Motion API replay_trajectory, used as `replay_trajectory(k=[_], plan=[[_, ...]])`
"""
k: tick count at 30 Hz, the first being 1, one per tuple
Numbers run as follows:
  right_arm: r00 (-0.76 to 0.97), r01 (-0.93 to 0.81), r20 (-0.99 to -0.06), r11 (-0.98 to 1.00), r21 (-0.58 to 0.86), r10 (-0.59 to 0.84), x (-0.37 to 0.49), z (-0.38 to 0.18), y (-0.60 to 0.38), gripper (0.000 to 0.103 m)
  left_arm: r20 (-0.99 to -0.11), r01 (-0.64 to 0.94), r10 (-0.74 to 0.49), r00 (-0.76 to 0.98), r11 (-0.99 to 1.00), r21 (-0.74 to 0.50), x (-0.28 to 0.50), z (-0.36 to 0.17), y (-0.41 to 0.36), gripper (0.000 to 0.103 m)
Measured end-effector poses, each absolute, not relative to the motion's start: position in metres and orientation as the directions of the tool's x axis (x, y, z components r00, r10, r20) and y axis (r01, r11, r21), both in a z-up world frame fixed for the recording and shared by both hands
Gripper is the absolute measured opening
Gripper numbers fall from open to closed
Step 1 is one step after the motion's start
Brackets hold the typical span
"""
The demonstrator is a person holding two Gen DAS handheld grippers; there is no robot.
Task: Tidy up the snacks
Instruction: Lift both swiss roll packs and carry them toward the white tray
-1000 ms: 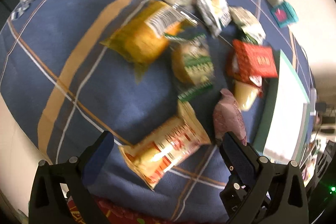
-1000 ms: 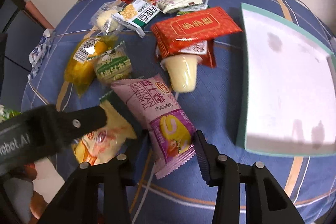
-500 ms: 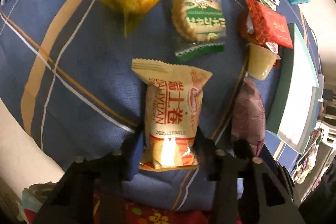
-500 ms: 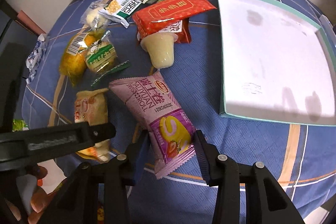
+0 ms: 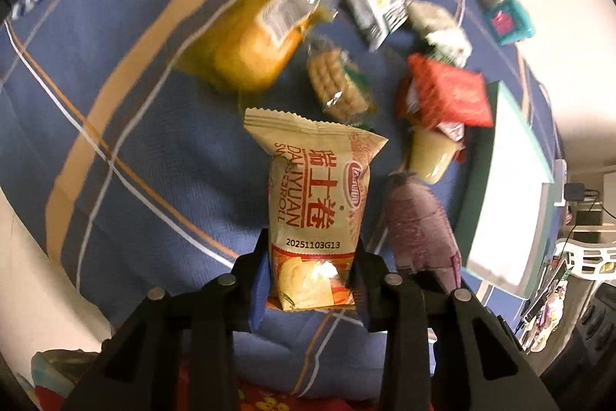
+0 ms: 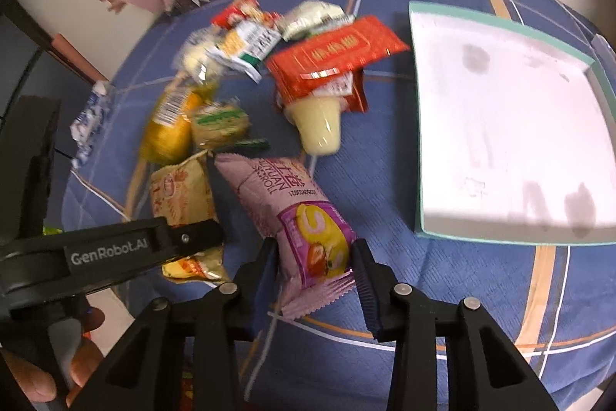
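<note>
Snacks lie in a heap on the blue tablecloth, left of the white tray. Left gripper squeezes the tan roll pack. Right gripper squeezes the pink roll pack near the front edge.

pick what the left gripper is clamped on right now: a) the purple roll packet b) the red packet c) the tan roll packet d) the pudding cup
c: in the left wrist view the left gripper has its fingers pressed against both sides of the tan roll packet, while the purple roll packet sits in the right gripper.
</note>
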State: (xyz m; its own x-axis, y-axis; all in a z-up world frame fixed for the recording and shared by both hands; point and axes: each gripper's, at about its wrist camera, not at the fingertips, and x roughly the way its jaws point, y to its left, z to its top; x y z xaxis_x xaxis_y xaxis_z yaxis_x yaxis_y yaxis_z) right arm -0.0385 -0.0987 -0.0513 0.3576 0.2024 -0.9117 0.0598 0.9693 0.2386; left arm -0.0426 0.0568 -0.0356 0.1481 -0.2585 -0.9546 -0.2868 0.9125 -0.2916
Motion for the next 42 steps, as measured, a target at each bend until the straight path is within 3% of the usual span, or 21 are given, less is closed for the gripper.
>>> replay_trajectory(k=[10, 15, 20, 31, 34, 35, 36, 42], plan=[[0.473, 0.088, -0.845, 0.941, 0.327, 0.250, -0.039, -0.016, -0.120, 0.041, -0.934, -0.220, -0.239, 0.264, 0.928, -0.300, -0.047, 0.012, 0.053, 0.038], [0.528, 0.169, -0.823, 0.924, 0.344, 0.210, -0.041, 0.000, -0.157, 0.033, -0.926, -0.134, -0.264, 0.269, 0.942, -0.308, -0.025, 0.010, 0.015, 0.038], [0.541, 0.278, -0.824, 0.890, 0.362, 0.166, -0.037, -0.003, -0.193, 0.032, -0.928, -0.063, -0.268, 0.260, 0.954, -0.293, -0.006, 0.004, -0.020, 0.038], [0.503, 0.234, -0.847, 0.916, 0.325, 0.171, -0.028, -0.004, -0.183, 0.033, -0.948, -0.174, -0.267, 0.173, 0.939, -0.296, 0.002, -0.032, 0.006, 0.038], [0.498, 0.191, -0.849, 0.934, 0.304, 0.174, -0.026, -0.003, -0.174, 0.042, -0.947, -0.207, -0.269, 0.174, 0.930, -0.302, -0.002, -0.033, 0.020, 0.038], [0.490, 0.178, -0.854, 0.940, 0.292, 0.173, -0.024, -0.005, -0.170, 0.055, -0.948, -0.218, -0.271, 0.169, 0.928, -0.304, -0.003, -0.035, 0.024, 0.038], [0.480, 0.163, -0.861, 0.947, 0.277, 0.169, -0.022, -0.007, -0.166, 0.061, -0.950, -0.230, -0.270, 0.158, 0.925, -0.301, -0.003, -0.038, 0.028, 0.038], [0.426, 0.078, -0.893, 0.978, 0.195, 0.144, -0.015, -0.019, -0.145, 0.062, -0.962, -0.295, -0.252, 0.105, 0.916, -0.272, -0.003, -0.053, 0.049, 0.038]])
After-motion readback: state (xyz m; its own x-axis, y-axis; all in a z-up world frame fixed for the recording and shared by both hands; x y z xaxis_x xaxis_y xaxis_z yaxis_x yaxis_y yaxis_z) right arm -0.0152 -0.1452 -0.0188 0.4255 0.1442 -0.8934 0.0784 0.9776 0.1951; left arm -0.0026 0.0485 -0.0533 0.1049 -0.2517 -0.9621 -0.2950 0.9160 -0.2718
